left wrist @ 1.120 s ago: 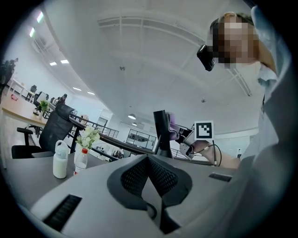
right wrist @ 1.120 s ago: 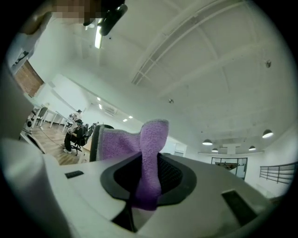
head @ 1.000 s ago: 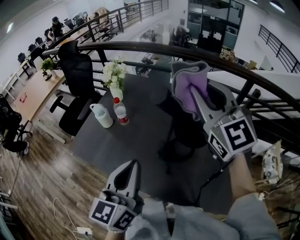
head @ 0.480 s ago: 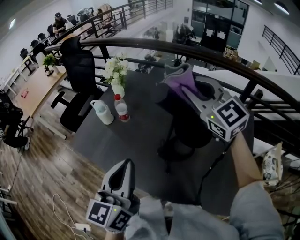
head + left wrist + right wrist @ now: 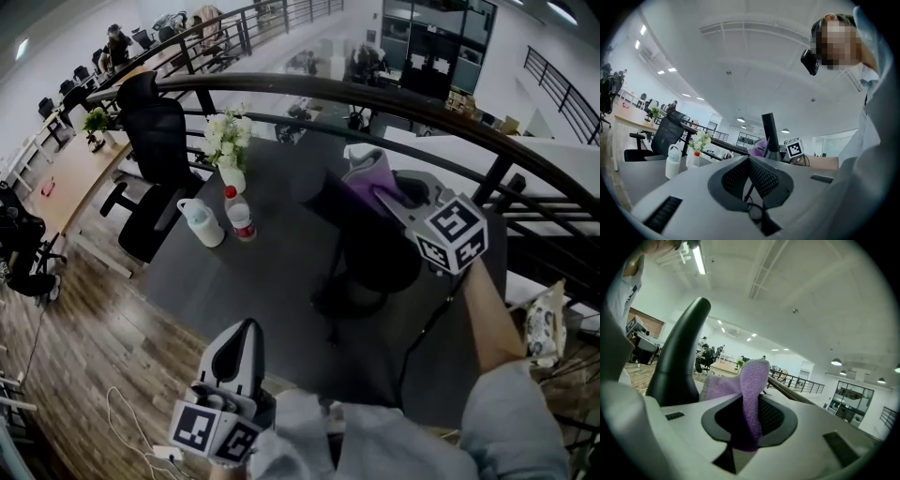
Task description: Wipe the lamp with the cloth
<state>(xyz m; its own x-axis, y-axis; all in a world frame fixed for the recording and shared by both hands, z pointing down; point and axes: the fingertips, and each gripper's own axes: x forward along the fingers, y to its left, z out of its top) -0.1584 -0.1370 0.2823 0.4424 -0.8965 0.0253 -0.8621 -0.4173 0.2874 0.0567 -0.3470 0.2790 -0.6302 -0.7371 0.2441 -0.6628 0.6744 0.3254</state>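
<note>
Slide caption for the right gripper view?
Right gripper clamps the purple cloth, with the black lamp rising at left.

No word or number could be read anywhere. The red label on the bottle [image 5: 241, 223] was too small to read.

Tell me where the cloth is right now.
The cloth is right of centre in the head view, pinched in the right gripper, beside the top of the lamp.
</note>
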